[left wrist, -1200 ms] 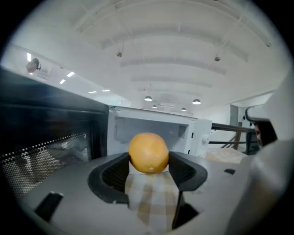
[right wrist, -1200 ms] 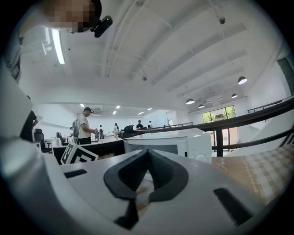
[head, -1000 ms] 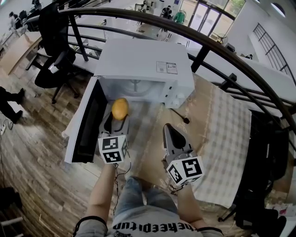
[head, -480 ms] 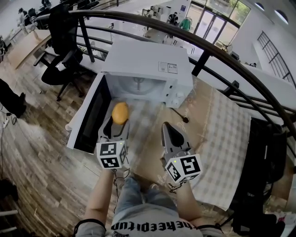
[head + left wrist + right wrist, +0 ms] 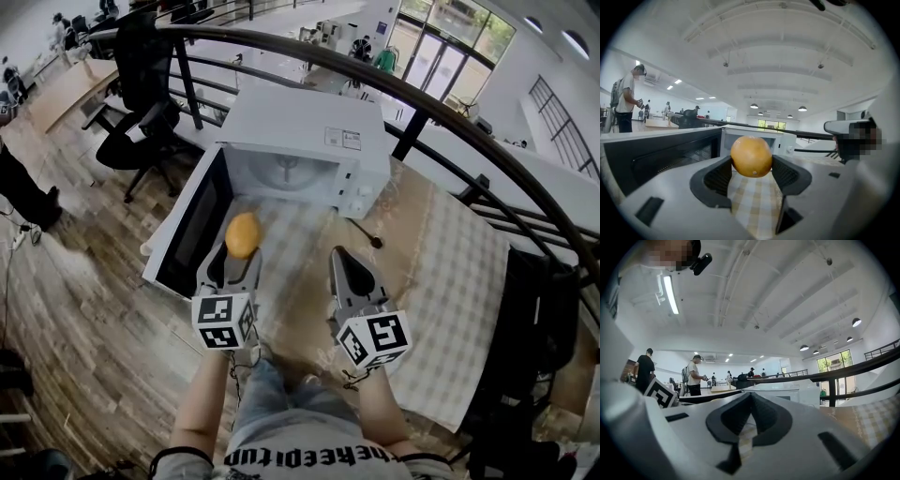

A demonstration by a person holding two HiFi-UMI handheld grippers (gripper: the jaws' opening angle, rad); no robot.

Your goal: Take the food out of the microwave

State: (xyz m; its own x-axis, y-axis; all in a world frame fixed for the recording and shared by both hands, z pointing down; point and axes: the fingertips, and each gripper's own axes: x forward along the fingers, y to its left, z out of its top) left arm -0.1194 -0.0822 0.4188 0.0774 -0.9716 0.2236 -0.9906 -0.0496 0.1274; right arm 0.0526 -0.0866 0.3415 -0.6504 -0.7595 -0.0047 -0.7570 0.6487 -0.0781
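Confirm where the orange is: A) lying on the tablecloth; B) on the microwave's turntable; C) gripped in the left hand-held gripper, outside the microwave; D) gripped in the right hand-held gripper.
C: the left gripper view shows the orange pinched between the jaws of the left hand-held gripper, and the head view shows it in front of the open microwave, not inside it.

microwave label (image 5: 343, 139) txt too small, shirt (image 5: 309, 452) cut off btm
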